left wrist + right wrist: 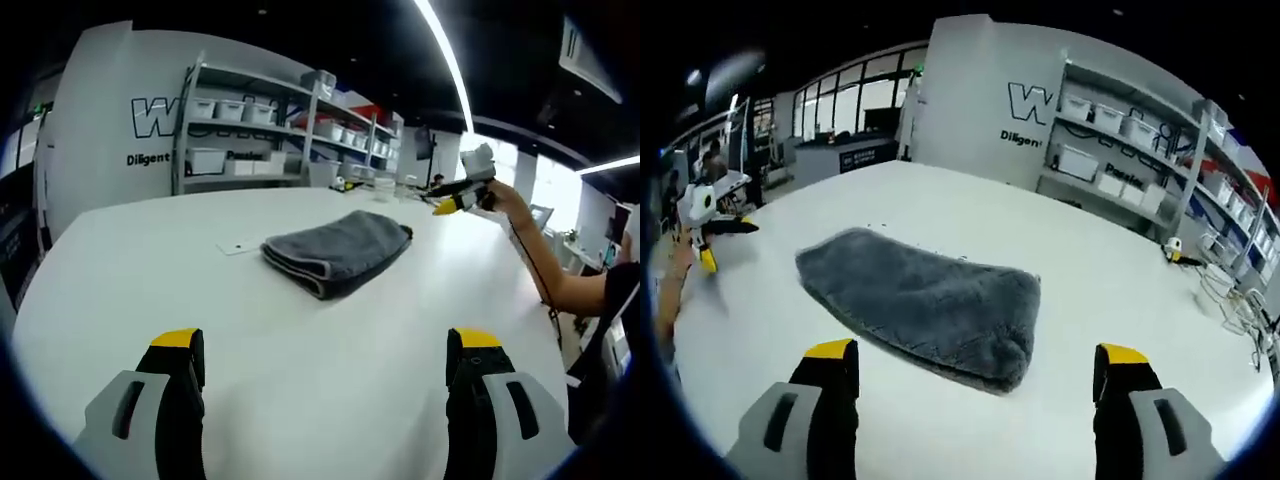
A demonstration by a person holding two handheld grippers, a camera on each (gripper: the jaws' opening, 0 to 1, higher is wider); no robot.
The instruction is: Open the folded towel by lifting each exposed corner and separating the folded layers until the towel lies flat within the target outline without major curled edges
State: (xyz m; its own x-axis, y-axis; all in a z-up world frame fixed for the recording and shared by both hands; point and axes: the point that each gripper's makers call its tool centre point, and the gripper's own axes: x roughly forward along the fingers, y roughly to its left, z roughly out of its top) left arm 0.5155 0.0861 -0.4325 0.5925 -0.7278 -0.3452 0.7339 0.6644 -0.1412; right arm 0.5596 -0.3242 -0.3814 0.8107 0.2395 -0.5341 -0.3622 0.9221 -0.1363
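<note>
A folded grey towel (340,250) lies on the white table (150,270), a thick bundle with its folded layers showing at the near edge. My left gripper (327,345) hangs open well short of it, with nothing between the jaws. In the right gripper view the towel (925,300) lies just ahead of my right gripper (977,352), which is open wide and holds nothing. The right gripper (462,195) appears past the towel in a person's hand. The left gripper (705,225) is at the far left above the table edge.
A small flat white tag (237,247) lies on the table beside the towel. Metal shelves with bins (260,130) stand behind the table by a white lettered wall. A small yellow-and-black object (1175,250) sits near the far table edge. A person's arm (545,265) reaches in.
</note>
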